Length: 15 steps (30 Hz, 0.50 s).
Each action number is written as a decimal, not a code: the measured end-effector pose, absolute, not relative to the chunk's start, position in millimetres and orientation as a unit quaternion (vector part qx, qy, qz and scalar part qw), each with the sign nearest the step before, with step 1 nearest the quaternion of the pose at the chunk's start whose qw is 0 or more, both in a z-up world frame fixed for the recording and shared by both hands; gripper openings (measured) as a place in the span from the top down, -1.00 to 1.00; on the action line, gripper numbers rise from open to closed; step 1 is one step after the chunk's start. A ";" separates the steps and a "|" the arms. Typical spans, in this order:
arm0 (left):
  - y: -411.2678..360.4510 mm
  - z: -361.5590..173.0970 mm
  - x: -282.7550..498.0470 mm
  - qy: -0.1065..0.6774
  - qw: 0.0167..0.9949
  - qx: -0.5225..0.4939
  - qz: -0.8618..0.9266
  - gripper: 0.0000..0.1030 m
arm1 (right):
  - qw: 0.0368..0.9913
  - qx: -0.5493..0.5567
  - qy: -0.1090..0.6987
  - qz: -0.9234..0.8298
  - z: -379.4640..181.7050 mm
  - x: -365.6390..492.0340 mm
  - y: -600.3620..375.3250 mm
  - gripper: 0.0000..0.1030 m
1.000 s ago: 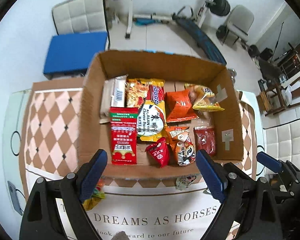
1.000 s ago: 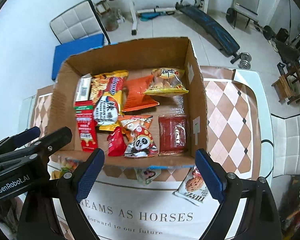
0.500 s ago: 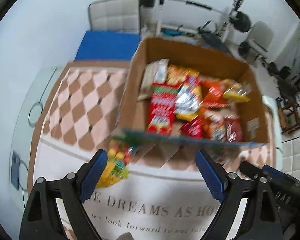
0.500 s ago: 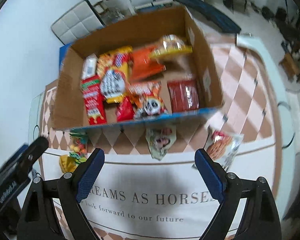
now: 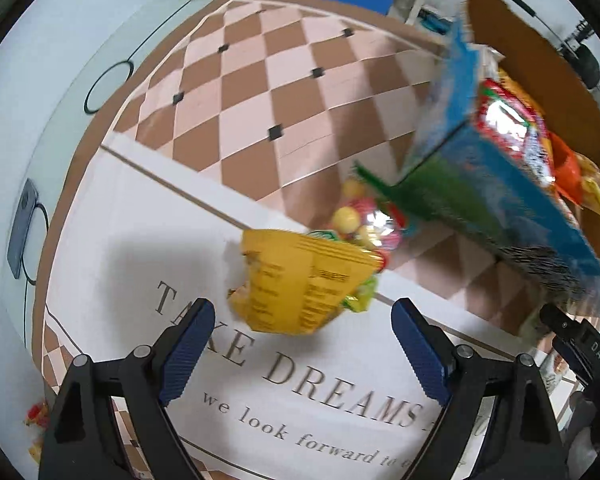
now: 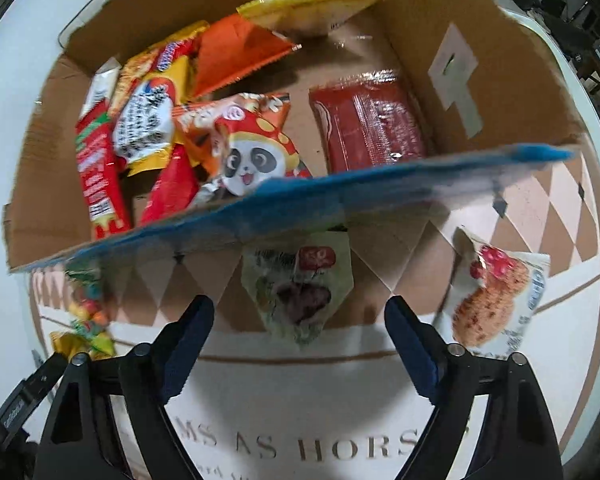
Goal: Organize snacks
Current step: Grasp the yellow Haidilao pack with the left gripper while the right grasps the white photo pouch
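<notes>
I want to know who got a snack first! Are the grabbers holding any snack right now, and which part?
Nothing is held yet. The left tool is open above the yellow candy bag; the right tool is closing around the green snack packet, not yet touching.

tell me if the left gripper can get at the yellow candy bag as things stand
Probably yes. The left gripper is open and points down at the yellow candy bag, which lies on the mat beside the box. Nothing covers it, though the box corner is close.
</notes>
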<state>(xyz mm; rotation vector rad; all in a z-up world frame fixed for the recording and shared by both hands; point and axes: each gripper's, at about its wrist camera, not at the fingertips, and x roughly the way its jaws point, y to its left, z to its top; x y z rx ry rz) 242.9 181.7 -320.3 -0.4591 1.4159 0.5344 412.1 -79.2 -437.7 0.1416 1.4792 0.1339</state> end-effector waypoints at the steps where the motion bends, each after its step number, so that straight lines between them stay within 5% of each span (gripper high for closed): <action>1: 184.1 -323.5 241.3 0.638 0.701 -0.208 0.243 -0.76 | 0.733 0.062 0.674 0.059 -443.2 413.3 -76.9 -0.45; 4: 188.9 -332.8 238.8 0.643 0.695 -0.212 0.241 -0.76 | 0.732 0.056 0.676 0.060 -451.6 413.7 -70.8 -0.12; 15: 204.0 -349.4 229.1 0.652 0.685 -0.238 0.222 -0.76 | 0.708 0.025 0.696 0.118 -454.4 365.3 -39.3 -0.09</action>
